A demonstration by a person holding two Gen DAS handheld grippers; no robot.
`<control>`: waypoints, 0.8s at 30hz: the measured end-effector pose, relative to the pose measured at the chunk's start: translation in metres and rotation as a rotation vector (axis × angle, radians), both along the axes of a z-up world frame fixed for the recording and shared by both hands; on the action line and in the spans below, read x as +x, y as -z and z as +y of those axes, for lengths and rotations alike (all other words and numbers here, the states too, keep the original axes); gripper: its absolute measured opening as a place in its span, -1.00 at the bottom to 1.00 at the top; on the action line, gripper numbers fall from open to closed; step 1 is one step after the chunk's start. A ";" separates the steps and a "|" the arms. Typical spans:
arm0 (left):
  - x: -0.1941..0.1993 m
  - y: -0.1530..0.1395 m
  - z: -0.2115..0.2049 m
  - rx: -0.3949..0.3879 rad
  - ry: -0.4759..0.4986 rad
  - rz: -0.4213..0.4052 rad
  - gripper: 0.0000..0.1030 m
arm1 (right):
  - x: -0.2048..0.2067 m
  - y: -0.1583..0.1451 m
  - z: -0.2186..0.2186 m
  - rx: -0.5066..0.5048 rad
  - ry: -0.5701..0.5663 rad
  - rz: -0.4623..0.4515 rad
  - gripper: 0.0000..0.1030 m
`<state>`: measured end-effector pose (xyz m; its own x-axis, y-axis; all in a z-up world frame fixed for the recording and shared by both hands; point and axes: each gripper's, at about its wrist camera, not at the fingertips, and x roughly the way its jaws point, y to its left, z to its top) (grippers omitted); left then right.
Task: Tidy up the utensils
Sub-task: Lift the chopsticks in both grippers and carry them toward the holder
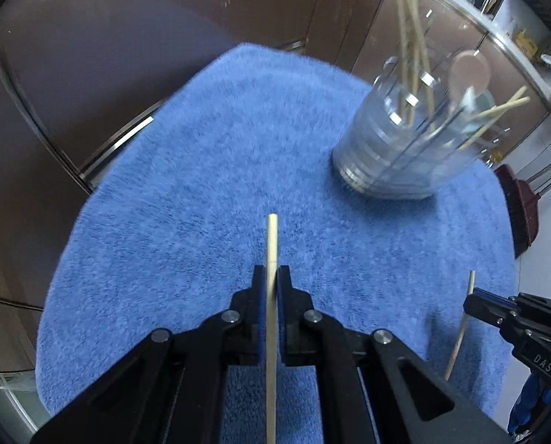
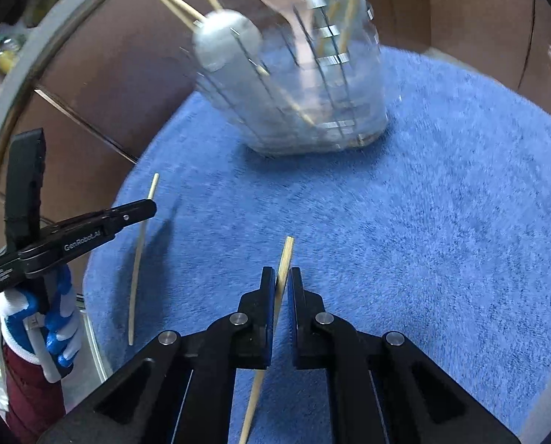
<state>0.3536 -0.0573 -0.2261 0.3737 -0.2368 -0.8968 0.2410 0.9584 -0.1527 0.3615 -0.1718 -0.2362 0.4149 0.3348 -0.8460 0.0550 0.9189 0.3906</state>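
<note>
My left gripper is shut on a pale wooden chopstick whose end sticks out past the fingertips above the blue towel. My right gripper is shut on a second chopstick, which slants between its pads. Each gripper also shows in the other's view: the right gripper with its chopstick at the right edge, the left gripper with its chopstick at the left. A clear utensil holder with chopsticks and spoons stands further back on the towel.
The blue towel covers a round table with a metal rim. Brown cabinet doors stand behind it. A dark red broom leans beyond the table's right edge. A blue-and-white gloved hand holds the left gripper.
</note>
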 end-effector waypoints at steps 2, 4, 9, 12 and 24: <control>-0.011 -0.012 0.006 -0.012 -0.011 -0.041 -0.91 | -0.011 -0.013 0.000 -0.001 -0.010 -0.048 -0.88; -0.025 -0.025 0.011 -0.028 -0.023 -0.086 -0.91 | -0.021 -0.023 0.001 0.002 -0.016 -0.092 -0.88; -0.045 -0.050 0.025 -0.068 -0.045 -0.211 -0.91 | -0.064 -0.055 0.006 -0.018 -0.043 -0.252 -0.89; -0.072 -0.067 0.029 -0.094 -0.059 -0.277 -0.91 | -0.090 -0.069 0.014 -0.035 -0.053 -0.340 -0.89; -0.157 -0.123 0.029 -0.129 -0.088 -0.482 -0.91 | -0.171 -0.122 0.036 -0.102 -0.064 -0.574 -0.90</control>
<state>0.1963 -0.0287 -0.1033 0.7619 -0.2831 -0.5826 0.2323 0.9590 -0.1623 0.1907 -0.1356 -0.1142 0.7977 0.3031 -0.5214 -0.1963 0.9480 0.2507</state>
